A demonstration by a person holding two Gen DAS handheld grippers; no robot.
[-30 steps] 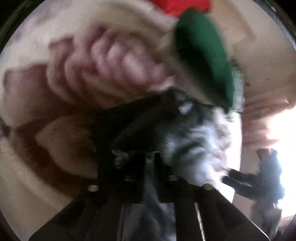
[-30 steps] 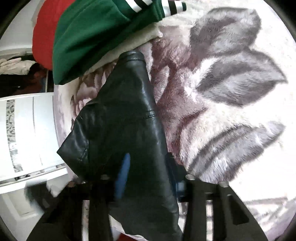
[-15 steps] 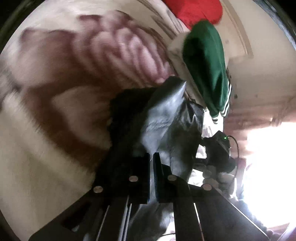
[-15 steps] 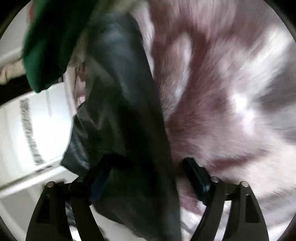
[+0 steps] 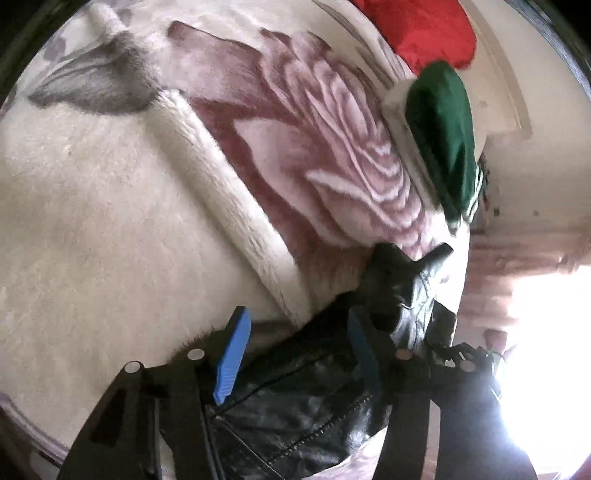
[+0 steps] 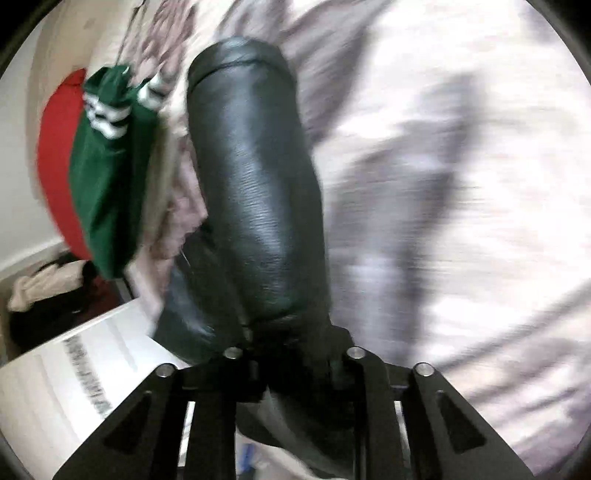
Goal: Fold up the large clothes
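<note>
A black leather jacket [image 5: 325, 398] lies bunched at the near edge of a fleece blanket with a pink flower print [image 5: 325, 147]. My left gripper [image 5: 295, 354] is open, its blue pads [image 5: 232, 354] spread, with the jacket lying between and below the fingers. In the right wrist view my right gripper [image 6: 291, 369] is shut on the jacket, and a jacket sleeve [image 6: 251, 192] stretches away from it over the blanket [image 6: 461, 184]. That view is blurred by motion.
A folded green garment with white stripes [image 5: 443, 140] lies on a red one [image 5: 424, 29] at the blanket's far side; both show in the right wrist view too [image 6: 107, 177]. A white furniture panel [image 6: 74, 376] and a clothes heap [image 6: 48, 295] lie left.
My left gripper was shut on the jacket and has opened, letting it go. My right gripper was open around the jacket and has shut on it, then swung so the sleeve stretches out.
</note>
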